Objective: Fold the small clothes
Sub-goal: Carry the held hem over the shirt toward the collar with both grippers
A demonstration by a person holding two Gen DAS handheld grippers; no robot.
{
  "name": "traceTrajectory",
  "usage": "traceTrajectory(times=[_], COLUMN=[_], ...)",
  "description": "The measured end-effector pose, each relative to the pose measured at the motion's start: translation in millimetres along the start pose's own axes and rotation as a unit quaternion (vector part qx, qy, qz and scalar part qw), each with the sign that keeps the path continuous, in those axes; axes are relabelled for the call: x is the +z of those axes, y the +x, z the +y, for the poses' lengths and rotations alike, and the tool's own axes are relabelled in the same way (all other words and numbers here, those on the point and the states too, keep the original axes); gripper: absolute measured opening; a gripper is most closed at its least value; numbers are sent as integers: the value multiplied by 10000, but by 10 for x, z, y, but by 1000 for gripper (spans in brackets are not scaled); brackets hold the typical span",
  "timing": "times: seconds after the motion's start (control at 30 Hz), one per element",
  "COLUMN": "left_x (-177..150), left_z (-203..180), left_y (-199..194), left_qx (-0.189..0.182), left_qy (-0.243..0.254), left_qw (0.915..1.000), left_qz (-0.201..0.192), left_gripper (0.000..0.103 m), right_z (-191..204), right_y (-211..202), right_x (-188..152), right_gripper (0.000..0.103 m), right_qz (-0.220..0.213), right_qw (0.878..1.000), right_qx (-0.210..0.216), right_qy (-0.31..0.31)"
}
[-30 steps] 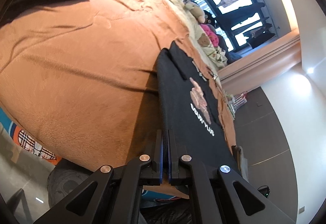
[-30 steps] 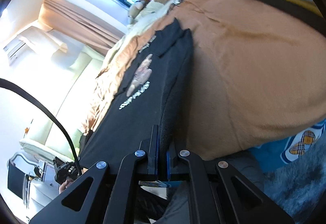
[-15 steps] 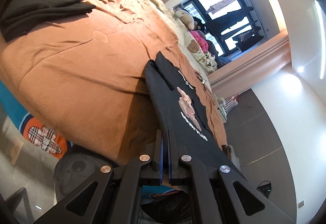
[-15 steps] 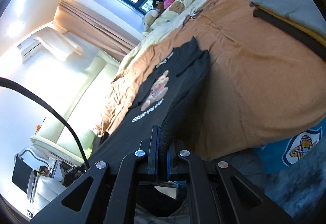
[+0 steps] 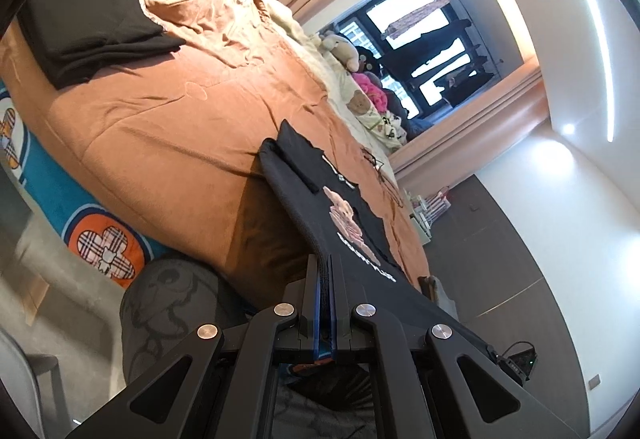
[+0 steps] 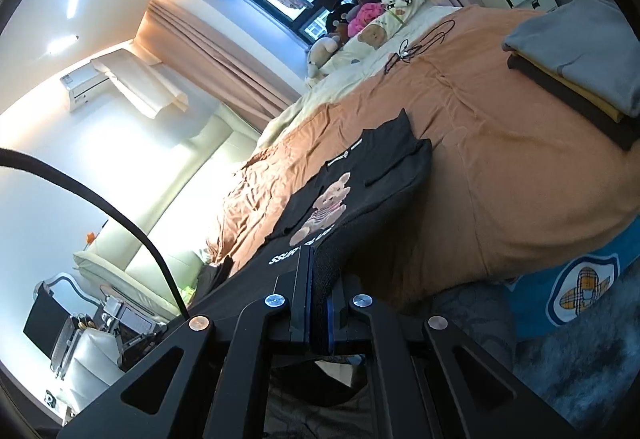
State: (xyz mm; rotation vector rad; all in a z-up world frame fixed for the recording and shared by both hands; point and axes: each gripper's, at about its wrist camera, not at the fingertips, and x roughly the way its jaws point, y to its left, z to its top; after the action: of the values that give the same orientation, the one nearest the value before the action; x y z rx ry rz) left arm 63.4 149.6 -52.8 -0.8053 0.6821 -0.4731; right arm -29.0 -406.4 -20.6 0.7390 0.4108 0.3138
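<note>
A black T-shirt point(image 5: 316, 195) with a teddy-bear print and white lettering lies stretched from the orange bedspread point(image 5: 168, 127) toward me, sleeves folded in. My left gripper point(image 5: 325, 263) is shut on one hem corner, fabric pinched between its pads. In the right wrist view the same black T-shirt point(image 6: 360, 183) runs back to my right gripper point(image 6: 319, 259), shut on the other hem corner, with cloth bunched between the fingers. The hem end hangs taut off the bed; the collar end rests on the bedspread point(image 6: 520, 179).
A folded black garment point(image 5: 92, 31) sits far left on the bed. A stack of folded grey, yellow and black clothes point(image 6: 580, 59) sits at the right. Plush toys point(image 5: 352, 55) and a cable point(image 6: 420, 43) lie near the window. A blue patterned rug point(image 6: 580, 287) and dark cushion point(image 5: 168, 311) are below.
Both grippers have drawn back and up from the bed with the hem, so the shirt looks smaller and farther, its hem end lifted off the bed edge. More room and floor show.
</note>
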Motion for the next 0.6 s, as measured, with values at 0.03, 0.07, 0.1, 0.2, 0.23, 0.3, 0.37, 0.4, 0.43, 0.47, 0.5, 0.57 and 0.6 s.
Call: traceTrajectory(times=[0.03, 0.07, 0.1, 0.2, 0.23, 0.3, 0.37, 0.4, 0.43, 0.47, 0.5, 0.57, 0.6], left_x=[-26, -46, -67, -109, -112, -117, -120, -121, -122, -117, -98, -51, -22], left_z=[-12, -1, 4, -4, -4, 6, 10, 16, 21, 31, 31, 22, 19], left_y=[-28, -48, -72, -119, -123, -121, -120, -117, -115, -107, -88, -39, -7], left_qx=[-6, -16, -34, -67, -67, -75, -71, -72, -66, -65, -59, -35, -34], left_qy=[18, 26, 29, 42, 46, 40, 54, 59, 64, 57, 54, 50, 27], left_qw=[10000, 10000, 10000, 10000, 10000, 10000, 10000, 10000, 10000, 10000, 10000, 10000, 10000], left_qz=[-5, -11, -23, -34, -33, -32, -39, -36, -29, -21, -15, -5, 3], left_gripper=[2, 2, 2, 2, 2, 2, 2, 2, 2, 2, 2, 2, 2], right_z=[-9, -17, -7, -4, 2, -29, -59, -75, -87, -100, -107, -101, -102], right_y=[-14, -26, -40, -80, -85, -63, -52, -33, -10, 7, 34, 82, 130], right_x=[-18, -39, -50, -87, -80, -75, -57, -43, -27, -13, 13, 64, 111], right_gripper=[2, 2, 2, 2, 2, 2, 2, 2, 2, 2, 2, 2, 2], right_qz=[5, 8, 8, 4, 7, 16, 22, 33, 55, 75, 94, 108, 109], right_qw=[10000, 10000, 10000, 10000, 10000, 10000, 10000, 10000, 9999, 9999, 9999, 9999, 9999], right_qx=[-3, -7, -12, -22, -28, -47, -32, -43, -57, -62, -68, -84, -82], right_qy=[0, 3, 2, -7, -8, 15, 66, 81, 89, 97, 102, 89, 99])
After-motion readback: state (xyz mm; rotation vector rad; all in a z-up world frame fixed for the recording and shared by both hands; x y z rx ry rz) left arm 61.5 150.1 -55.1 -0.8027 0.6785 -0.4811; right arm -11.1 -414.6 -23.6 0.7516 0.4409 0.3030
